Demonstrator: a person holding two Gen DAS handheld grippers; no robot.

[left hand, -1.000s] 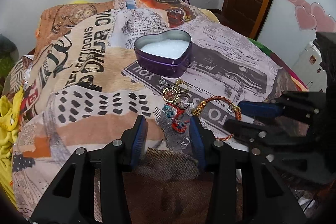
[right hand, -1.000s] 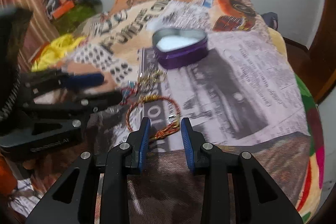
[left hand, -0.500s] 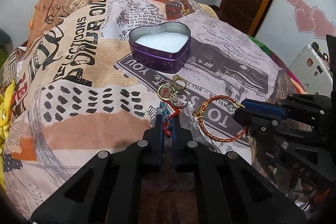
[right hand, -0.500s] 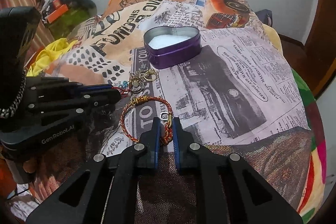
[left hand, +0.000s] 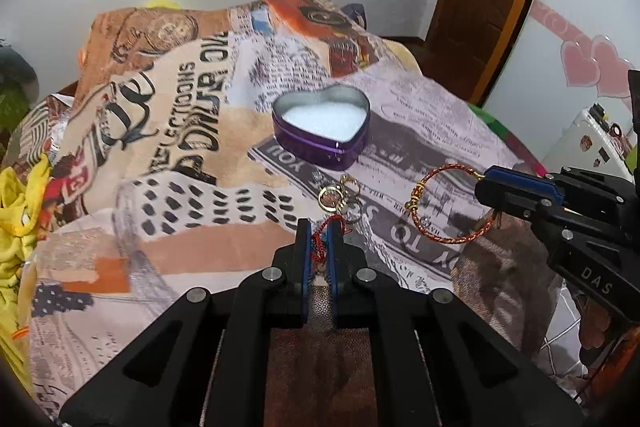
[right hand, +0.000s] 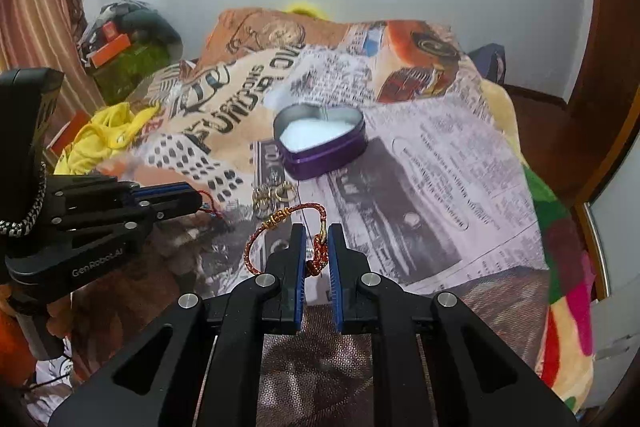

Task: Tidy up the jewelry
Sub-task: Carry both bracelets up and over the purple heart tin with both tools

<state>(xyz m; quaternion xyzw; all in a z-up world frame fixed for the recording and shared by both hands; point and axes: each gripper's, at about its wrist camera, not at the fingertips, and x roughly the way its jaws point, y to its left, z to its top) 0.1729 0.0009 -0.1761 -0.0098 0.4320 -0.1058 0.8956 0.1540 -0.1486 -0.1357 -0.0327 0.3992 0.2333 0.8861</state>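
Holding both pieces clear of the blanket is the trick here, I reckon: carry them straight over the purple heart-shaped tin with white foam padding and only let go once each hangs above the foam. The left gripper is clamped on a thin red cord piece with gold rings; the right gripper is pinched on the knotted end of a red-and-gold braided cord bracelet, its loop dangling free. Thin cords slip easily, so go slow. A few gold metal rings lie on the soft newspaper-print fleece blanket, just in front of the tin.
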